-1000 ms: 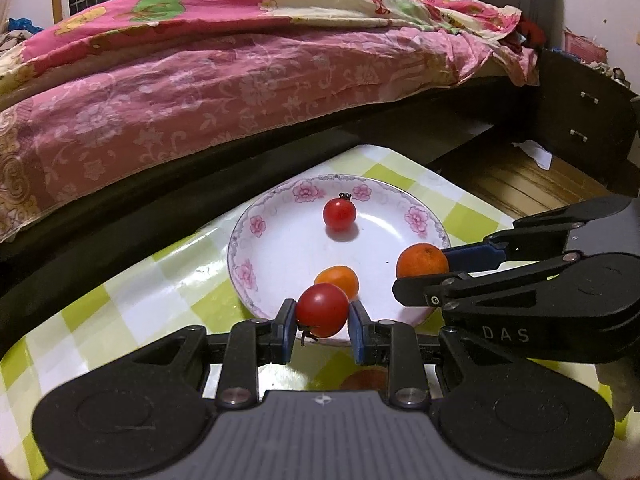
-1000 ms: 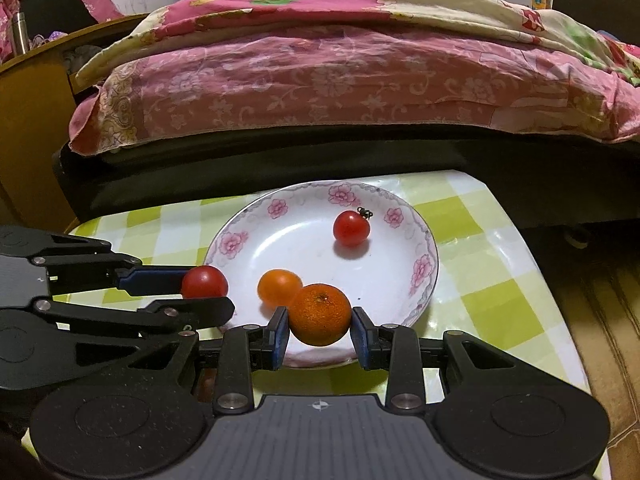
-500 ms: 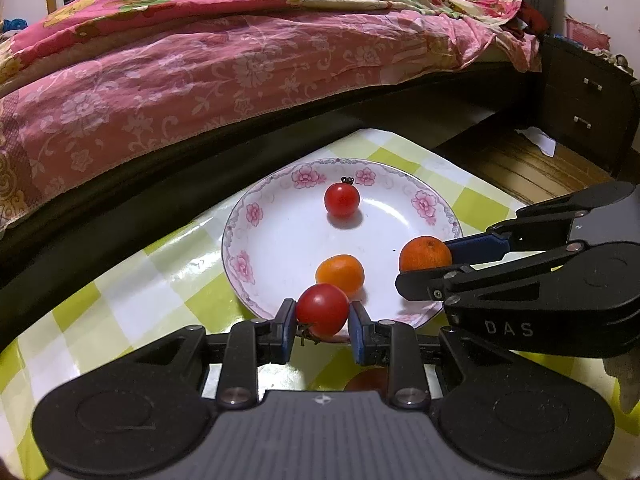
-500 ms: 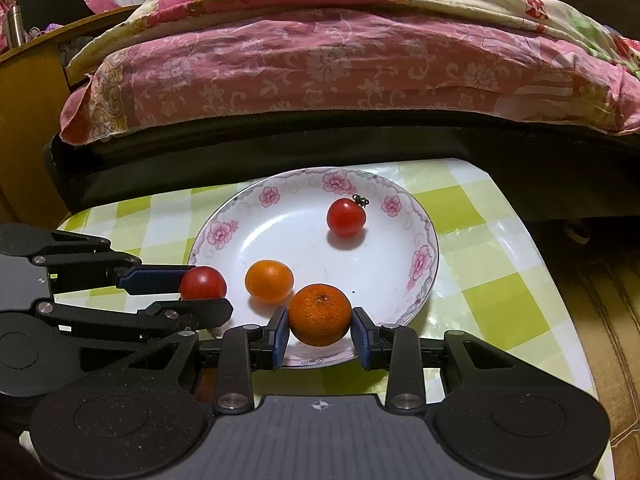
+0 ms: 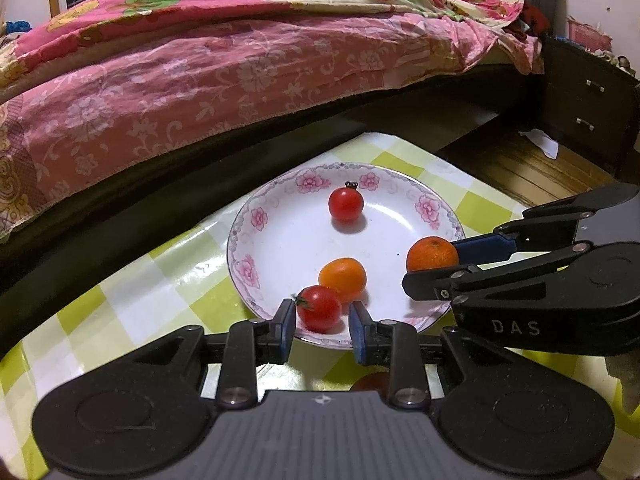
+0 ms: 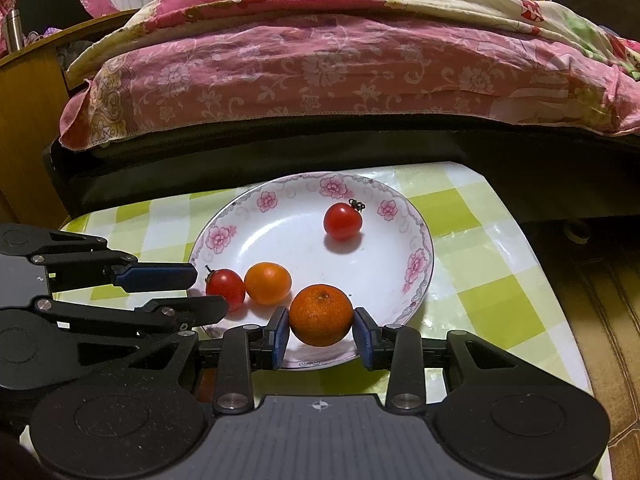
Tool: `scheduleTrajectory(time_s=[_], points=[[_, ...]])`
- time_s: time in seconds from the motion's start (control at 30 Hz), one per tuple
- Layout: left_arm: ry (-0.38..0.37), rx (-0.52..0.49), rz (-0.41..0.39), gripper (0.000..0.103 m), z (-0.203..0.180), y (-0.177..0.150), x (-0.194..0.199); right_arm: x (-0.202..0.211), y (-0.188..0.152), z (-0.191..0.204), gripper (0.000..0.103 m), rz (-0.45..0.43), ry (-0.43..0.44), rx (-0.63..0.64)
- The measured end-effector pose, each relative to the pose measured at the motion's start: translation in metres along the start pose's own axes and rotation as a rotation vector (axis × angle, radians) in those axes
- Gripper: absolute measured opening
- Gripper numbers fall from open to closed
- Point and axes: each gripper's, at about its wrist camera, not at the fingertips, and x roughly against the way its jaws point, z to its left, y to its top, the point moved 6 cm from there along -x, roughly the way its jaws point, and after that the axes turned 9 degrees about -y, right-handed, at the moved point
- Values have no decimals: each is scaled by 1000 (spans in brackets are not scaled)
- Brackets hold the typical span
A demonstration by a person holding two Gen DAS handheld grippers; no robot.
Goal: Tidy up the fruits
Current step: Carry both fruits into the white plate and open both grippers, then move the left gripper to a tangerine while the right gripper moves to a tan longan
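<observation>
A flowered white plate (image 5: 256,220) (image 6: 224,236) holds a stemmed red tomato (image 5: 346,204) (image 6: 343,222) at its far side and a small smooth orange fruit (image 5: 343,276) (image 6: 268,283) nearer me. A second red tomato (image 5: 319,308) (image 6: 225,290) lies on the plate's near rim against that fruit, just past the tips of my left gripper (image 5: 322,320). That gripper is open, with a gap beside the tomato. My right gripper (image 6: 321,328) (image 5: 430,264) is shut on a rough-skinned orange (image 6: 321,315) (image 5: 432,254) over the plate's near-right rim.
The plate sits on a small table with a green-checked cloth (image 5: 120,312) (image 6: 480,280), whose edges lie close behind and to the right. A bed with a pink quilt (image 5: 200,80) runs behind it. A dark nightstand (image 5: 588,100) stands far right. Something reddish (image 5: 372,382) shows under my left gripper.
My left gripper has let go of the red tomato, which now rests on the plate beside the small orange fruit. Both grippers sank toward the plate; the right still holds the orange.
</observation>
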Motion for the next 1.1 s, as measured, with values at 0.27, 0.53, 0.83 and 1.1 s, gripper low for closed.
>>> scheduleTrajectory(time_s=[0.27,0.53,0.83,1.1], points=[[5,3,-18,37,2,1,11,2,1,1,33,-12,0,-2],[-1,3,-21,37,2,1,16,8,4,-1,33,-28,3,-12],[-8,-5,-19,37,2,-4,28,20,-2,8,33,-23,35,6],[-17,-3,4,37,6,-21,43,28,-17,12,33,21,68,0]])
